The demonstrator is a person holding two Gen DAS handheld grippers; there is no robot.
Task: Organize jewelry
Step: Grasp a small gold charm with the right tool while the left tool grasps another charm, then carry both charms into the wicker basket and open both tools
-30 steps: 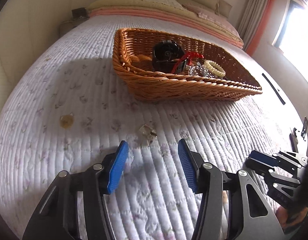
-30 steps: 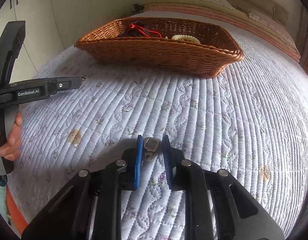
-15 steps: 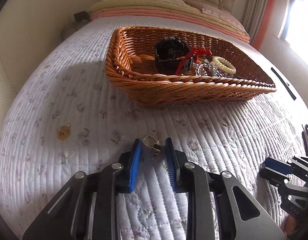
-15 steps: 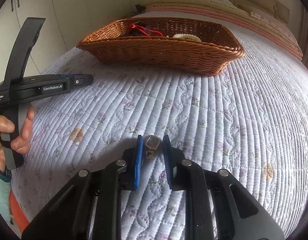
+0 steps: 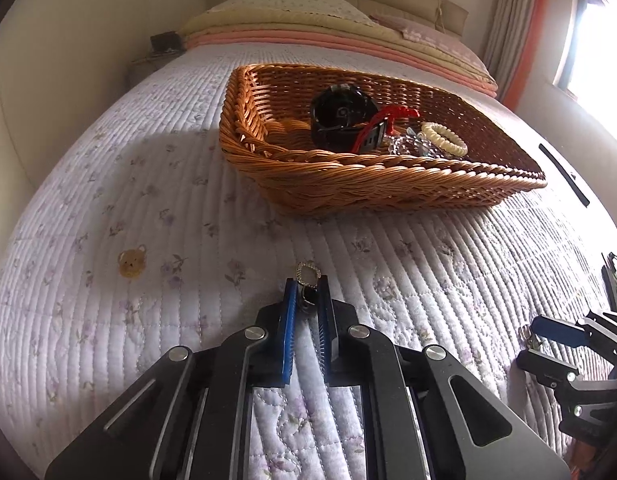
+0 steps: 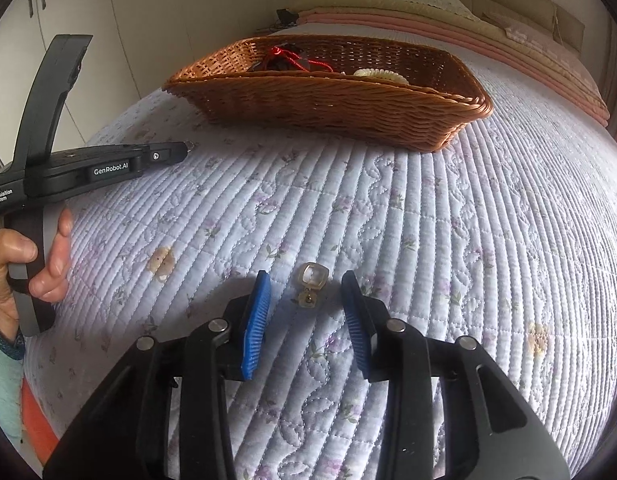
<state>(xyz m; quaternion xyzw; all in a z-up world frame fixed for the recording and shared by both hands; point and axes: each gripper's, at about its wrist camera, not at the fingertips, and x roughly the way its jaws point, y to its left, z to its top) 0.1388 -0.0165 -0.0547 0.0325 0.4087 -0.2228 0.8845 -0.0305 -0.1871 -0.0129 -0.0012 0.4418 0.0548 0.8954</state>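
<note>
My left gripper (image 5: 307,294) is shut on a small gold-rimmed earring (image 5: 307,275) and holds it over the quilted bedspread (image 5: 108,184), short of the wicker basket (image 5: 348,184). The basket holds a black watch (image 5: 340,118), a red cord (image 5: 388,114), a cream bead bracelet (image 5: 444,138) and a clear bead bracelet (image 5: 408,145). My right gripper (image 6: 306,294) is open, with a second gold earring (image 6: 313,282) lying on the quilt between its blue pads (image 6: 256,320). The basket (image 6: 328,100) lies beyond it.
Folded pink and cream blankets (image 5: 328,36) lie at the head of the bed. A bear patch (image 5: 131,263) marks the quilt left of the left gripper. The left tool and the hand holding it (image 6: 40,200) fill the left of the right wrist view.
My left gripper closed on its earring and lifted it slightly. My right gripper opened and let its earring go onto the quilt.
</note>
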